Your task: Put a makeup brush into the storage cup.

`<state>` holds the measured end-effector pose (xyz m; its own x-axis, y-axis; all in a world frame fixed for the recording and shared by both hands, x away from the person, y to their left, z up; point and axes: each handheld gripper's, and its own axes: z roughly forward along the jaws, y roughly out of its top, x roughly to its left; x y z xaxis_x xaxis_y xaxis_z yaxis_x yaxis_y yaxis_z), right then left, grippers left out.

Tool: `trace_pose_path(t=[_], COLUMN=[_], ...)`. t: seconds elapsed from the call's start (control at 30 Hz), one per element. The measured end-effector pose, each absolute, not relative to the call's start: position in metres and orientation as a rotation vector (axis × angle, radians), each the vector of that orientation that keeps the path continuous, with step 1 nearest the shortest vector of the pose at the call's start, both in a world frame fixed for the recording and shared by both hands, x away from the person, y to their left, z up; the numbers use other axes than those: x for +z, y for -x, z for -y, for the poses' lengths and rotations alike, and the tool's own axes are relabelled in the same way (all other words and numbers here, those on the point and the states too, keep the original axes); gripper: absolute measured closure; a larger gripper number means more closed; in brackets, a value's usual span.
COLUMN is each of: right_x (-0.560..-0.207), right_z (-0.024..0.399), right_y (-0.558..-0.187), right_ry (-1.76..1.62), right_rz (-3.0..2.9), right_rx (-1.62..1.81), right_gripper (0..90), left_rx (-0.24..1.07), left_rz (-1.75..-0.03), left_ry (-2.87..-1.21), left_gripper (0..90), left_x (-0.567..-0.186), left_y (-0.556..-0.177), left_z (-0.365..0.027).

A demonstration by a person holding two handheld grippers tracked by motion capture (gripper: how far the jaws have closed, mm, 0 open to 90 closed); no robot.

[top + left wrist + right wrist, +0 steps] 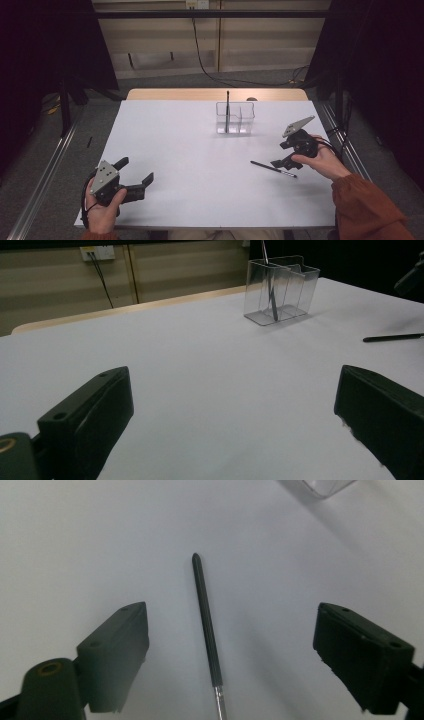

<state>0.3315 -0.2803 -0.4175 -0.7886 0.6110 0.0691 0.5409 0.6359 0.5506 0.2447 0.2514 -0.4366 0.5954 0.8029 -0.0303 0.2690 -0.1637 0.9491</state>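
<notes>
**Slim dark pen flat near the right edge, between spread jaws**

Lying flat on the white surface (200,165), near its right edge and roughly midway from front to back: a thin pen (206,625), long and straight. Mostly matte black or very dark grey, round in section, tapering to a blunt rounded point at 1 end. At the other end, a short silvery metal stretch, paler and thinner than the dark barrel. Seen from the high view as a slanted dark line with a lighter tip toward the front right.

Right tool (230,650) directly over the pen, jaws spread wide, 1 on each side of the barrel and well clear of it; no contact, nothing pinched. Held in a hand with a rust-orange sleeve (370,205).

Left tool (135,175) near the front left corner, jaws likewise spread wide with only bare surface between them.

Toward the back edge, slightly right of centre: a clear plastic holder (235,118) with several compartments, standing upright, with 1 dark pen (227,111) upright inside its left compartment. Well apart from the lying pen.
</notes>
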Motion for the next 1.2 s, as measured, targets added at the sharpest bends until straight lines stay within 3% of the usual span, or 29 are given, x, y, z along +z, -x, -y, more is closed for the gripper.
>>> trace_pose_path(t=[0.13, 0.4, 0.73, 0.83, 0.97, 1.2], right_x=[-0.423, -0.431, -0.442, -0.444, -0.446, -0.449], right_z=[0.279, 0.276, 0.266, 0.266, 0.265, 0.261], right_y=[-0.335, -0.34, -0.338, -0.34, -0.34, -0.336], right_ry=[-0.944, -0.922, -0.795, -0.806, -0.795, -0.738], right_rz=[-2.834, -2.987, -3.056, -3.051, -3.07, -3.044], right_rx=[0.737, 0.502, 0.268, 0.262, 0.235, 0.181], right_gripper=[24.8, 31.4, 27.4, 33.1, 54.9, 57.0], left_rx=[0.612, 0.618, 0.619, 0.62, 0.622, 0.631], left_rz=[-0.888, -0.874, -0.874, -0.874, -0.875, -0.859], left_ry=[-1.712, -1.721, -1.726, -1.727, -1.728, -1.738], left_gripper=[2.5, 2.5, 2.5, 2.5, 2.5, 2.6], left_x=[-0.436, -0.435, -0.435, -0.435, -0.436, -0.436], left_y=[-0.244, -0.244, -0.244, -0.244, -0.244, -0.244], left_z=[-0.252, -0.251, -0.251, -0.251, -0.251, -0.25])
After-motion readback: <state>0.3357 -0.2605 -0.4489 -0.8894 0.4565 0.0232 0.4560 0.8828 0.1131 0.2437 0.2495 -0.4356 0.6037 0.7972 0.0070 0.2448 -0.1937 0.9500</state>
